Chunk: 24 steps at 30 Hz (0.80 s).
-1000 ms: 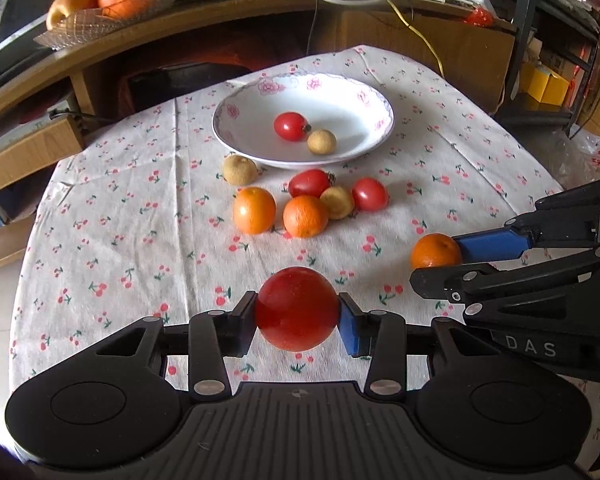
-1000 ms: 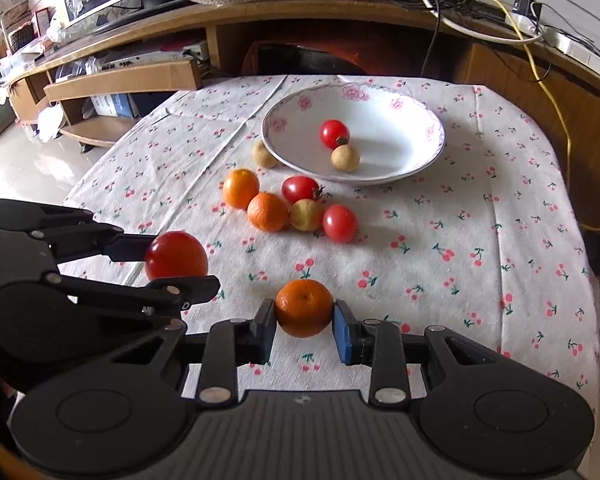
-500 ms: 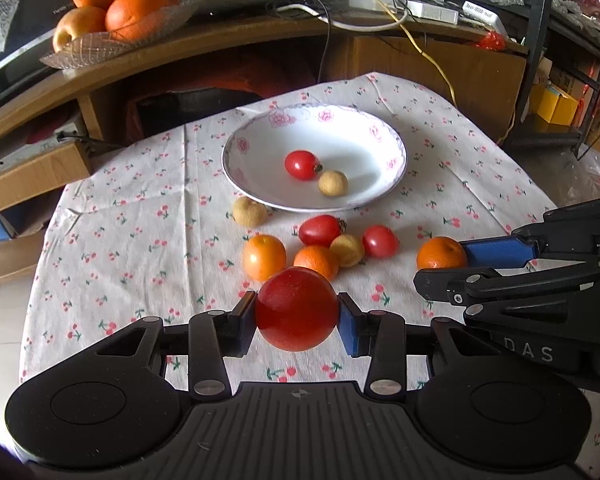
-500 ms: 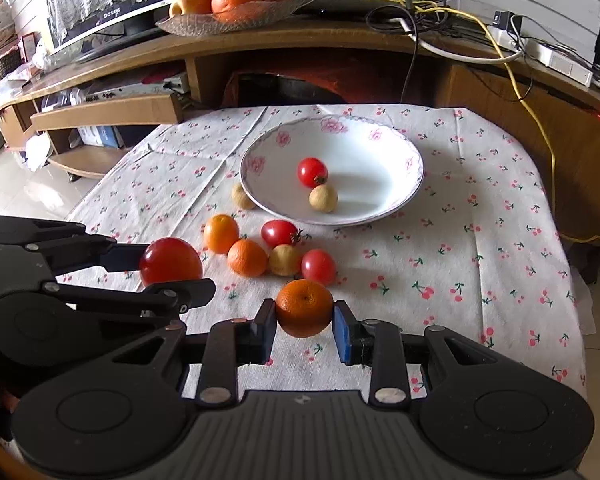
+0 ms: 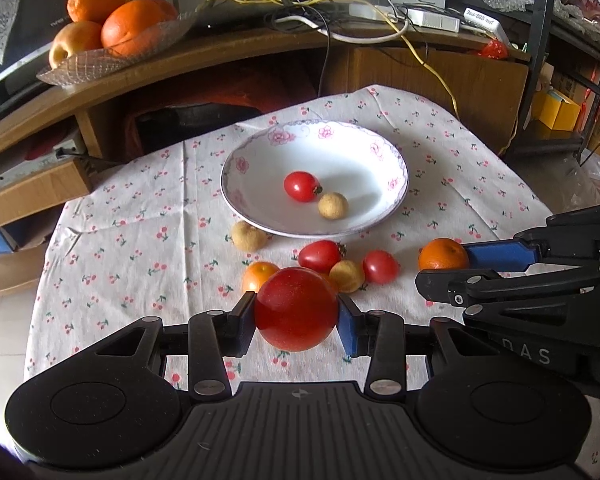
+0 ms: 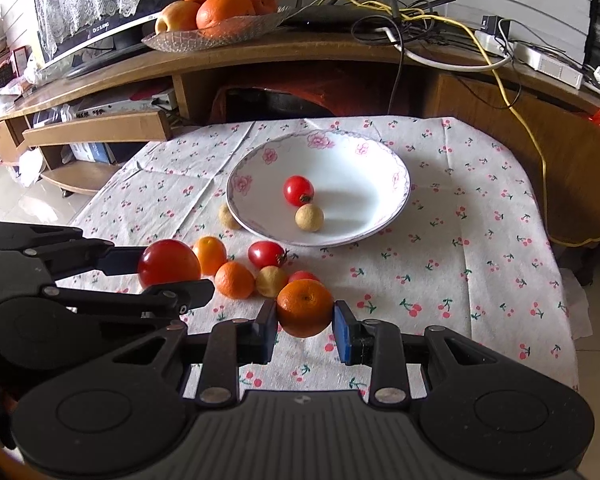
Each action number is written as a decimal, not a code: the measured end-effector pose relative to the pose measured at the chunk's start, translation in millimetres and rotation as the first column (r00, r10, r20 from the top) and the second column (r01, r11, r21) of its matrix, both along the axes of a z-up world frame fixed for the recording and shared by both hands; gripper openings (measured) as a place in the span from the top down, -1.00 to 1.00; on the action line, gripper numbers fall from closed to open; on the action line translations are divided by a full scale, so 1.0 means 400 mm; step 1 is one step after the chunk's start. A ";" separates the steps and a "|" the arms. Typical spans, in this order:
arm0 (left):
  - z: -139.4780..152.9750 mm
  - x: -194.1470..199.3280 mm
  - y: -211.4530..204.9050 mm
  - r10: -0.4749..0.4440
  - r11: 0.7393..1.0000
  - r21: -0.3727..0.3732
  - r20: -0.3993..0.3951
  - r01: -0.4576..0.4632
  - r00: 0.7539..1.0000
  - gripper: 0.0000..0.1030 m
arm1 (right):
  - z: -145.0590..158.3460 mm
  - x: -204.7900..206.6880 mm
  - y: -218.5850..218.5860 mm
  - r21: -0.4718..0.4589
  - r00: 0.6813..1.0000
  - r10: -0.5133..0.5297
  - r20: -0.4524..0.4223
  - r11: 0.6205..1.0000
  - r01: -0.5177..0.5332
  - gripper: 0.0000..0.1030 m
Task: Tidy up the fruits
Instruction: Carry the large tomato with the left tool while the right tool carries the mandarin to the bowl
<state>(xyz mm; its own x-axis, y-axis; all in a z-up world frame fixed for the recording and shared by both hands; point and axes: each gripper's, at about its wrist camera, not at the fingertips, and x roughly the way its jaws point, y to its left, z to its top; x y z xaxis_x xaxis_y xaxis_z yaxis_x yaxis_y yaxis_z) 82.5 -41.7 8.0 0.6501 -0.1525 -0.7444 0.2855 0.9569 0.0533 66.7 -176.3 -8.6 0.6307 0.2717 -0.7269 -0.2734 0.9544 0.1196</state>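
Note:
My left gripper (image 5: 297,309) is shut on a big red tomato (image 5: 296,308), held above the near part of the table. My right gripper (image 6: 305,309) is shut on a small orange (image 6: 305,307), level with the left one; the orange (image 5: 443,254) also shows at the right of the left wrist view. A white flowered bowl (image 5: 260,208) farther back holds a cherry tomato (image 5: 301,186) and a tan longan (image 5: 333,205). In front of the bowl lie cherry tomatoes (image 6: 265,254), small oranges (image 6: 234,280) and longans (image 6: 271,281).
The table wears a white cherry-print cloth (image 6: 460,248). Behind it runs a wooden TV bench (image 6: 300,56) with a glass dish of large oranges and an apple (image 6: 216,8), cables (image 6: 420,12) and a power strip. A black rack (image 5: 540,40) stands at the right.
Both grippers have risen and pulled back from the table while keeping hold of their fruit. The bowl and loose fruit look smaller and farther down the table.

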 end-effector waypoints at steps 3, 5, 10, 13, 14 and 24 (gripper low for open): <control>0.005 0.009 -0.003 -0.001 1.000 -0.001 0.006 0.001 1.000 0.05 | 0.005 0.008 -0.004 0.005 1.000 -0.008 0.008 1.000 0.008 0.38; 0.008 0.016 -0.006 -0.002 1.000 0.002 0.012 0.002 1.000 0.06 | 0.008 0.014 -0.007 0.009 1.000 -0.014 0.011 1.000 0.014 0.38; 0.018 0.041 -0.010 0.006 1.000 -0.005 0.020 -0.006 1.000 0.06 | 0.015 0.037 -0.015 0.025 0.999 -0.025 0.022 0.999 0.025 0.38; 0.022 0.059 -0.011 0.008 1.000 -0.008 0.023 -0.008 1.000 0.06 | 0.018 0.054 -0.017 0.028 0.999 -0.032 0.030 0.999 0.031 0.38; 0.022 0.065 -0.012 0.008 1.000 -0.007 0.024 -0.008 1.000 0.06 | 0.019 0.060 -0.018 0.027 0.999 -0.033 0.033 0.999 0.032 0.38; 0.007 0.142 -0.027 0.009 1.000 0.013 0.018 -0.009 1.000 0.06 | 0.005 0.153 -0.024 0.024 0.998 -0.029 0.051 0.999 0.028 0.38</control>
